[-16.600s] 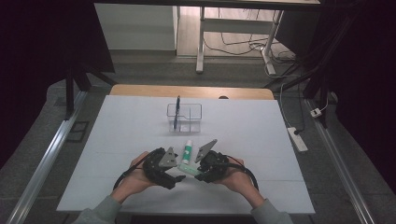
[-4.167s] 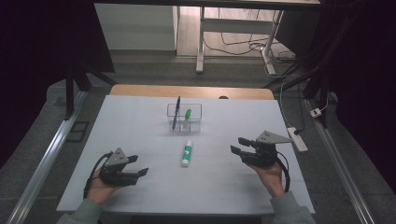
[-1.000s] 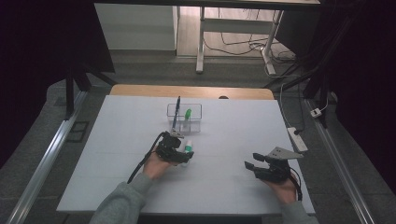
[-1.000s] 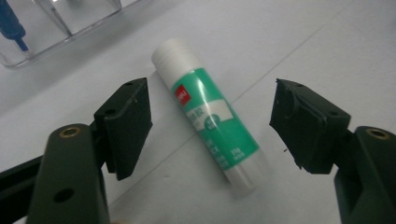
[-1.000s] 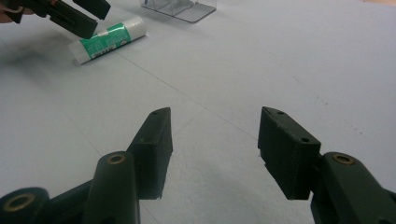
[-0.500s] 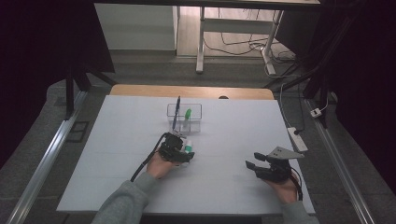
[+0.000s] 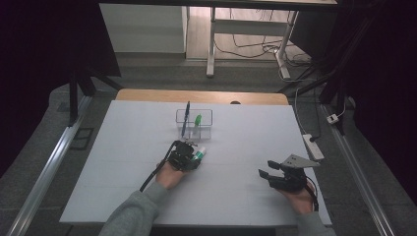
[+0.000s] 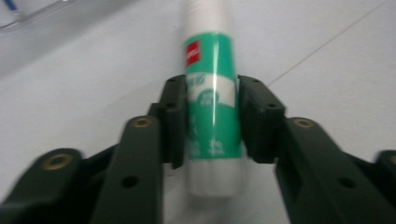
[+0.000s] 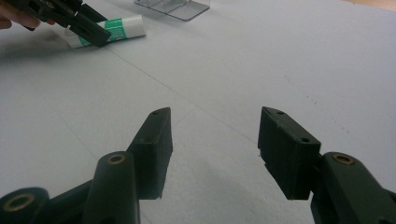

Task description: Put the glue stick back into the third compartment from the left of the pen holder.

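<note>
Left gripper fingers just closed, clamped on glue stick lying on counter; right gripper fingers apart, empty.

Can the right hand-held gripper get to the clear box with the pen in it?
Probably yes. The right hand-held gripper is open and holds nothing, and bare table lies between it and the clear box. The left hand-held gripper, with the glue stick, sits off to the side.
</note>
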